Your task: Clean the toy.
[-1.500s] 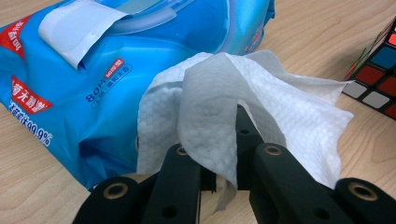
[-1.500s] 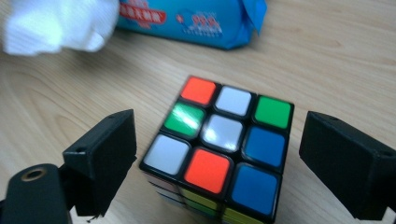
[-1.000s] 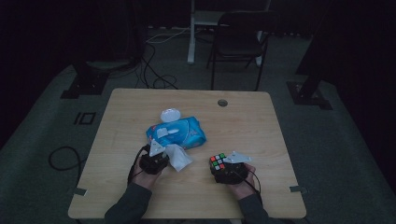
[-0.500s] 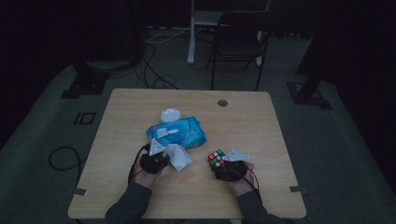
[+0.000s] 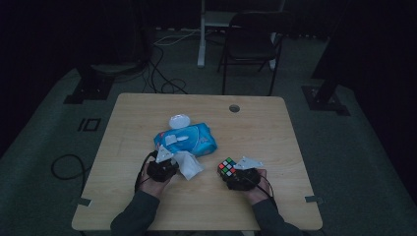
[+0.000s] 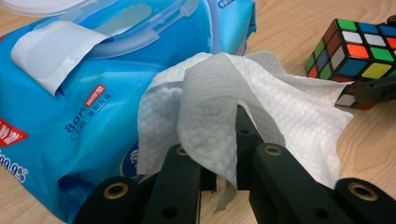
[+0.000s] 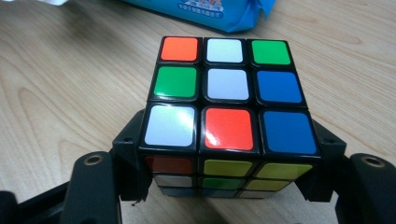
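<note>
A scrambled Rubik's cube stands on the wooden table at the front right. My right gripper has just been closing, and its jaws now press the cube's two lower sides. In the high view the cube is just left of that gripper. My left gripper is shut on a crumpled white wipe, which drapes over its jaws. It sits beside a blue pack of wet wipes with its lid flipped open. The pack lies at mid-table.
The pack's round white lid rests on the table behind it. A cable hole is near the far edge. A dark chair and floor cables stand beyond the table. The cube is right of the wipe.
The right gripper's jaws have drawn in against the cube. Both hands and the wipe stay where they were.
</note>
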